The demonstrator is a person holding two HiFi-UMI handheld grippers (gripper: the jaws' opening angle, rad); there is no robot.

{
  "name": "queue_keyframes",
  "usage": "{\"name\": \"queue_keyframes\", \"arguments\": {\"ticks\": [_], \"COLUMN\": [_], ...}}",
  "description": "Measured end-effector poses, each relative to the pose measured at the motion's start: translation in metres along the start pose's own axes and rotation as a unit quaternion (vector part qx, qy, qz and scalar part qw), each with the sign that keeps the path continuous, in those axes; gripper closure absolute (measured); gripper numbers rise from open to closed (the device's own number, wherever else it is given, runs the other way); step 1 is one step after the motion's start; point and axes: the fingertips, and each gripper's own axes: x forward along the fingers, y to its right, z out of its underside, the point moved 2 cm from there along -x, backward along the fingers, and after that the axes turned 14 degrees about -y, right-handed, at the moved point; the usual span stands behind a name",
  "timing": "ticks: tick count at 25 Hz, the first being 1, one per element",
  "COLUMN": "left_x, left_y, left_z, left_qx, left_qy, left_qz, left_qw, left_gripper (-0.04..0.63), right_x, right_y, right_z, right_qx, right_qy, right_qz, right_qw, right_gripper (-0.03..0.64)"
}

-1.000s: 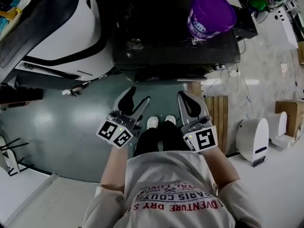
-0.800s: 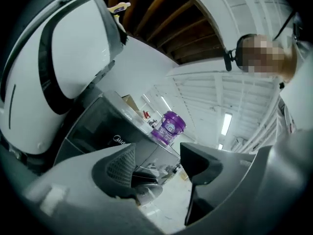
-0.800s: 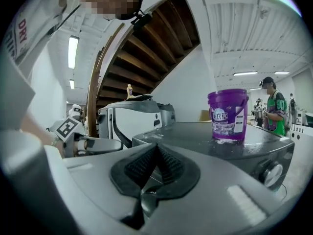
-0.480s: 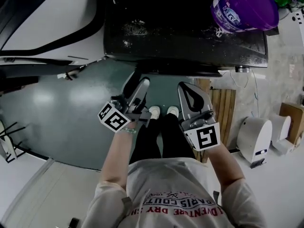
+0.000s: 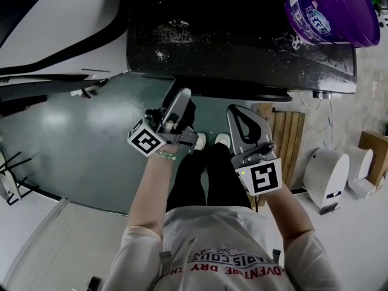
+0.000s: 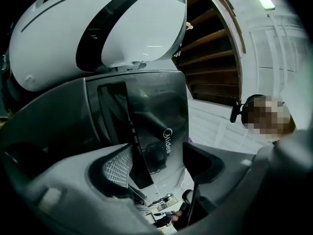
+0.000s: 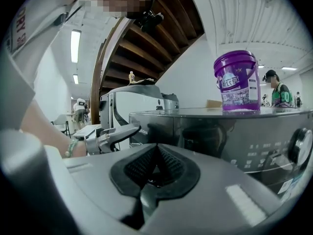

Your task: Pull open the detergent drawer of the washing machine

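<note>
The dark washing machine (image 5: pixel 242 35) fills the top of the head view. Its glossy front panel with a white logo (image 6: pixel 164 131), where the drawer front sits, looks flush and closed. My left gripper (image 5: pixel 180 100) is rolled on its side just short of the machine's front edge. Its jaws are opening and nothing is pressed between the pads (image 6: pixel 116 168); the panel shows through the gap. My right gripper (image 5: pixel 237 113) hangs to the right of it, a little further from the machine, shut and empty (image 7: pixel 154 169). The control dial (image 7: pixel 301 148) shows at the far right.
A purple tub (image 5: pixel 330 11) stands on the machine's top at the right. A white appliance (image 5: pixel 60 23) stands at the machine's left. Wooden slats (image 5: pixel 282 138) and a small white device (image 5: pixel 324 177) lie to the right. The person's shoes (image 5: pixel 206 141) are below the grippers.
The left gripper rolled onto its side, moved up to the machine's front, and its jaws spread wider. The right gripper sank a little and stayed shut. The machine looms larger in the head view.
</note>
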Motion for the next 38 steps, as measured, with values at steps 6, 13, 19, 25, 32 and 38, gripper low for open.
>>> {"name": "queue_keyframes", "arguments": {"ticks": [6, 13, 19, 25, 32, 38], "left_x": [0.013, 0.015, 0.014, -0.001, -0.012, -0.030], "left_y": [0.007, 0.010, 0.009, 0.016, 0.024, 0.035], "left_z": [-0.010, -0.016, -0.016, -0.007, 0.004, 0.019], "left_qx": [-0.031, -0.062, -0.073, -0.077, -0.080, -0.078], "left_qy": [0.034, 0.091, 0.101, 0.123, 0.116, 0.113], "left_qz": [0.051, 0.065, 0.065, 0.069, 0.070, 0.073], "left_qw": [0.9976, 0.9917, 0.9901, 0.9871, 0.9876, 0.9878], "left_gripper": [0.281, 0.266, 0.278, 0.297, 0.290, 0.291], "right_x": [0.005, 0.008, 0.000, -0.018, -0.028, -0.039], "right_y": [0.000, -0.003, -0.001, 0.011, 0.015, 0.007], "right_z": [0.006, 0.009, 0.006, 0.004, 0.004, 0.013], "right_qx": [0.006, 0.009, 0.007, -0.028, -0.028, -0.024], "right_qy": [-0.006, -0.006, 0.008, 0.018, 0.019, 0.012], "right_qz": [0.003, 0.017, 0.040, 0.065, 0.079, 0.085], "right_qw": [1.000, 1.000, 0.999, 0.997, 0.996, 0.996], "right_gripper": [0.617, 0.617, 0.617, 0.617, 0.617, 0.617]}}
